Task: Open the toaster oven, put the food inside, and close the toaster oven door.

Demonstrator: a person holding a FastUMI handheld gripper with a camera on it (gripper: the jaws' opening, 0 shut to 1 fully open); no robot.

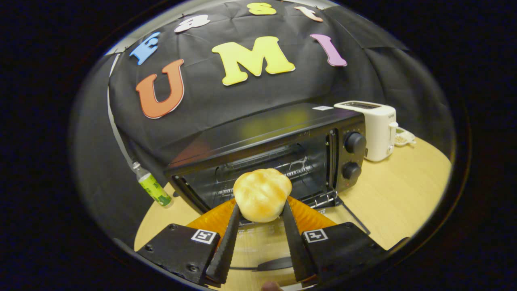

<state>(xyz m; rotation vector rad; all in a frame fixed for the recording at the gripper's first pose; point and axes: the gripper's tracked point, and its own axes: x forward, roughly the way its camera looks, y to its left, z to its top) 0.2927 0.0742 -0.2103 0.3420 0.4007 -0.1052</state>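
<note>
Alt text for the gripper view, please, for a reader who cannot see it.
The gripper is shut on a bun, held just before the open toaster oven on a wooden table. A white toaster stands beside the oven's knobs, a bottle on the other side.

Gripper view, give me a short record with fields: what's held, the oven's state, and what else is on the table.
gripper: gripper shut on the bread roll
held item: bread roll, gripped between the two fingers, raised in front of the oven opening
toaster oven: toaster oven, door folded down open, wire rack visible inside
beside oven, knob side: white toaster, small dish past it
beside oven, other side: bottle with green label
surface: wooden table
task stage: oven open, food not yet inside
</note>
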